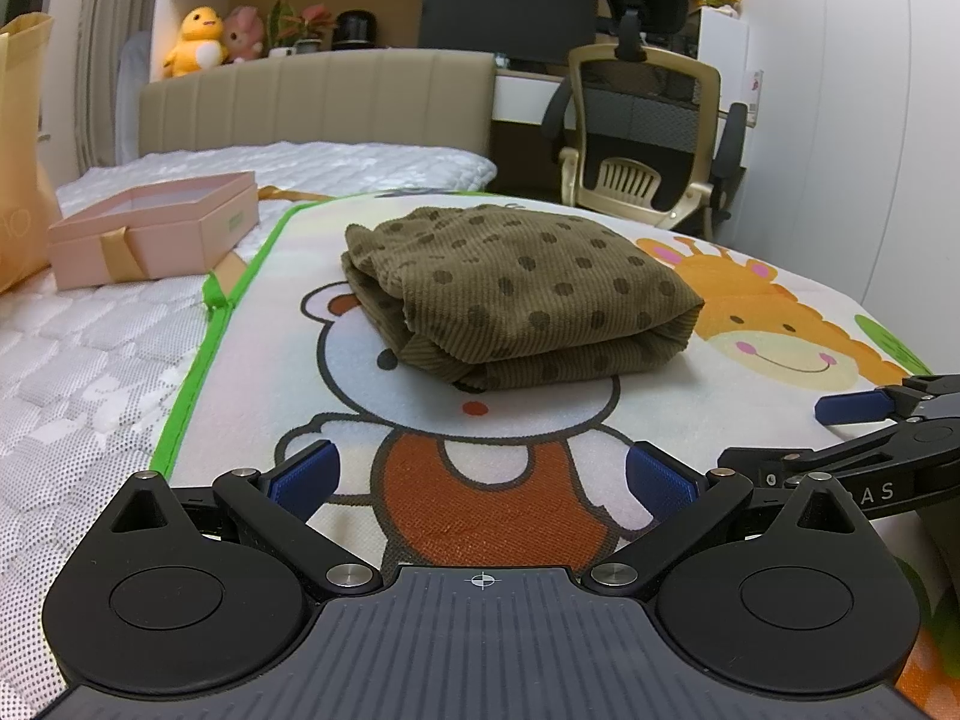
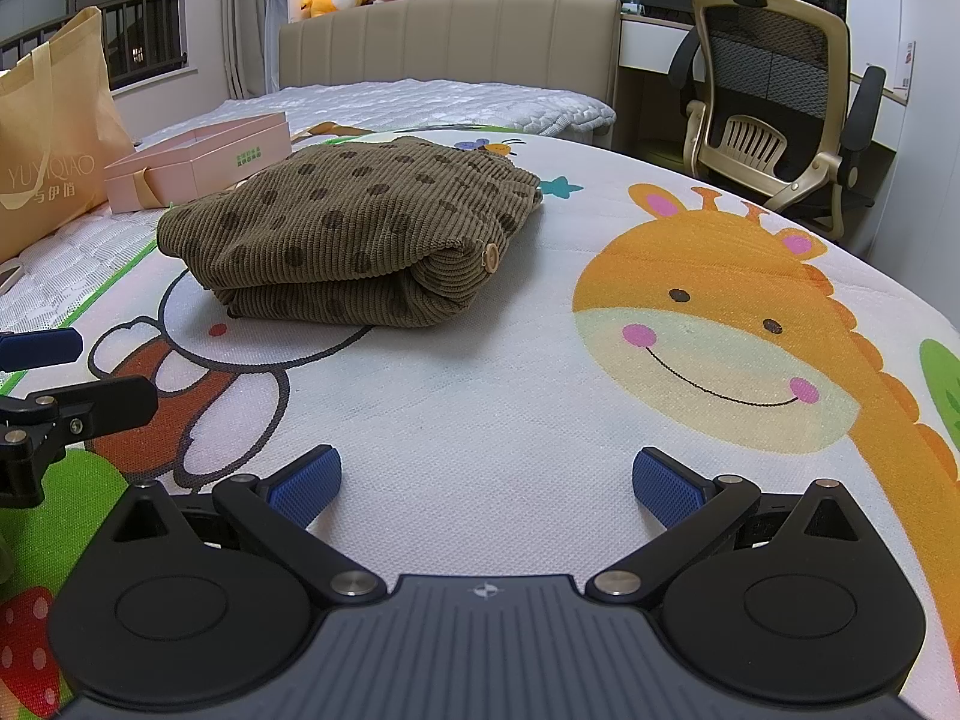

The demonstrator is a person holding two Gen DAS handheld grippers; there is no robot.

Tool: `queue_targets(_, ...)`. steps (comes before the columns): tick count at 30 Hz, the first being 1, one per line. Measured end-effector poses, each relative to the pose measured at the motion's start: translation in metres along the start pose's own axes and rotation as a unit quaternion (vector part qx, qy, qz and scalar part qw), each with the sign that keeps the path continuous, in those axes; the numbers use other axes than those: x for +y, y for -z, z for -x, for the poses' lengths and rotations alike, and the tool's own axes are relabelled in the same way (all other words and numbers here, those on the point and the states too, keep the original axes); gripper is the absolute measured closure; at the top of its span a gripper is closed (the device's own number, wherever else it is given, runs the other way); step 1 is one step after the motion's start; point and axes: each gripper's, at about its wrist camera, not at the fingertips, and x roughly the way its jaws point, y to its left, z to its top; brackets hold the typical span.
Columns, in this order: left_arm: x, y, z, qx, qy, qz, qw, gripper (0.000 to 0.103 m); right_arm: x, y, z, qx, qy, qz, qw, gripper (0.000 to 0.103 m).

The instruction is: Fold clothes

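A brown corduroy garment with dark dots (image 1: 516,294) lies folded in a compact bundle on the cartoon play mat (image 1: 600,432). It also shows in the right wrist view (image 2: 348,234), with a wooden button on its near right corner. My left gripper (image 1: 480,480) is open and empty, a short way in front of the bundle. My right gripper (image 2: 486,483) is open and empty, in front of and to the right of the bundle. Each gripper shows at the edge of the other's view: the right one (image 1: 864,420), the left one (image 2: 48,378).
A pink open gift box (image 1: 156,234) sits on the white mattress (image 1: 72,372) left of the mat. A tan shopping bag (image 2: 48,138) stands further left. The headboard (image 1: 318,102) is behind, an office chair (image 2: 774,102) at the far right beside the bed.
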Motion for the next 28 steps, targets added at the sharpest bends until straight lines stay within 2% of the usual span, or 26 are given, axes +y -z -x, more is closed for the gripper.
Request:
queue_targets(23, 0.0016, -0.0003, -0.0009, 0.004, -0.004, 0.005, 1.0, 0.0, 0.0, -0.0004, -0.0001, 0.0, 0.0, 0.0, 1.0, 0.0)
queue_targets(28, 0.0024, 0.0004, 0.0019, -0.006, -0.004, 0.007, 1.0, 0.0, 0.0001, -0.0004, -0.0003, 0.0, 0.0, 0.0, 1.0, 0.0)
